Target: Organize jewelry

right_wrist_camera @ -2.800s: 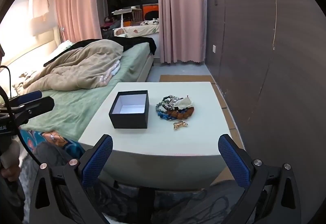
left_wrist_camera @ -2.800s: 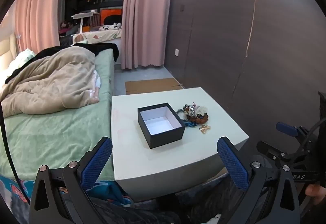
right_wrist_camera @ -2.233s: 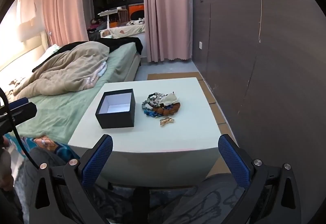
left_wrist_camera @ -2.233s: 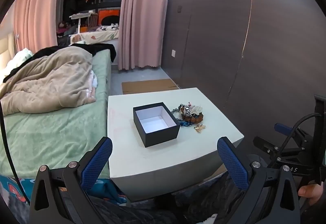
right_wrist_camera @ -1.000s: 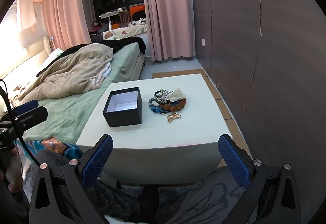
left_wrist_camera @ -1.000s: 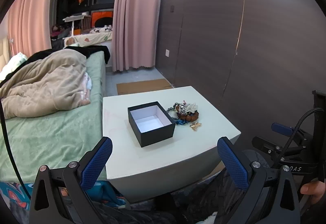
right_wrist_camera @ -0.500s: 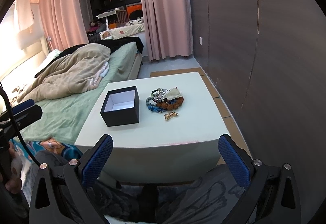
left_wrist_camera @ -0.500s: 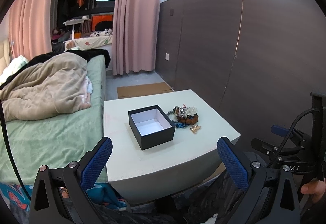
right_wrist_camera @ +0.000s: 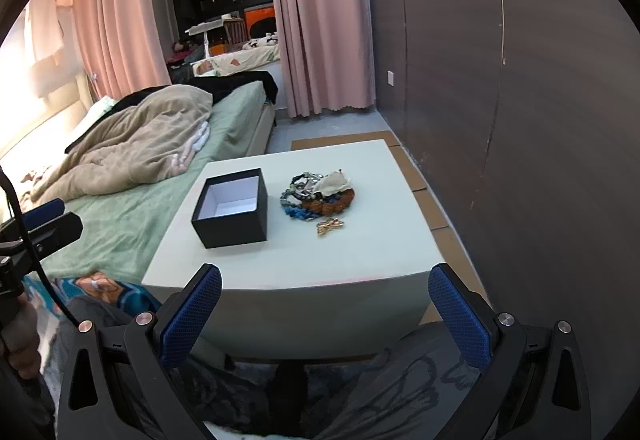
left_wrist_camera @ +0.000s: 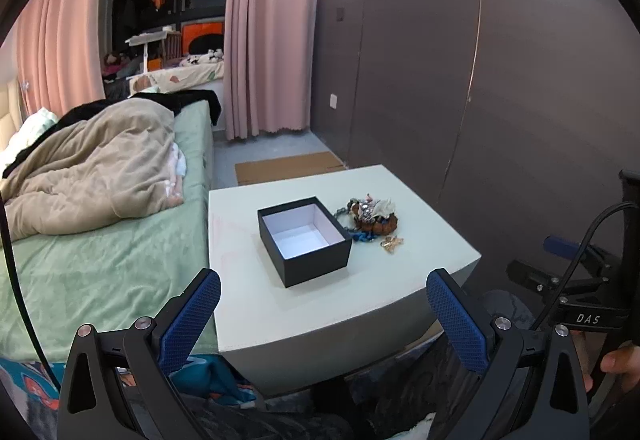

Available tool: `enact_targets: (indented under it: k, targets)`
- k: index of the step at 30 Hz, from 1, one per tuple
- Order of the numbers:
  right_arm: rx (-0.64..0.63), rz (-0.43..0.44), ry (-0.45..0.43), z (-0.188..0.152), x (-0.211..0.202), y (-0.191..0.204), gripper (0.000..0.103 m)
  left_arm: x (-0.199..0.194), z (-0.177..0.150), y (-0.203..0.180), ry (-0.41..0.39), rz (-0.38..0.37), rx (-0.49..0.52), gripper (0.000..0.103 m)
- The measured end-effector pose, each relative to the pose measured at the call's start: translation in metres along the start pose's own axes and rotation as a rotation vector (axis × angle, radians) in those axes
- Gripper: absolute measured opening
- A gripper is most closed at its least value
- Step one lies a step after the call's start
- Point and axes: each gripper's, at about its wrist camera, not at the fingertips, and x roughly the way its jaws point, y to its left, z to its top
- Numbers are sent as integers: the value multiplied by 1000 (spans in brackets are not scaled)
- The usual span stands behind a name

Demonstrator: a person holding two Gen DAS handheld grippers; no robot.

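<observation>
Both grippers hang short of the white tabletop, near its front edge, and neither touches anything. The left gripper stands wide open with nothing between its blue pads. The right gripper is likewise spread wide and empty.

On the tabletop sits a black box, lid off, white lining showing, nothing visible inside. Just to its right lies the jewelry pile: a brown bead bracelet, a blue chain, silver links and a pale scrap on top, all tangled together. The blue chain reaches close to the box wall in the left wrist view; contact cannot be confirmed. A small gold piece lies apart from the pile, on its near side.

Against the frames from half a second and a second ago: box, pile and gold piece keep the same arrangement on the tabletop. Both gripper openings are unchanged. The right wrist view shows the tabletop slightly larger and more central than before, so that gripper has drifted a little closer. The left wrist view is nearly the same as half a second ago.

A bed with a beige blanket flanks the tabletop on the left; pink curtains hang behind.
</observation>
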Motion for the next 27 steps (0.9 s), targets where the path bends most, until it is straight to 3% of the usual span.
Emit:
enact_targets:
  k: [10, 27]
  targets:
    - [6, -12, 11, 6, 11, -11, 103, 9, 10, 1, 6, 11, -12, 103]
    - [81, -21, 72, 17, 58, -66, 103, 97, 39, -24, 123, -134, -28, 102]
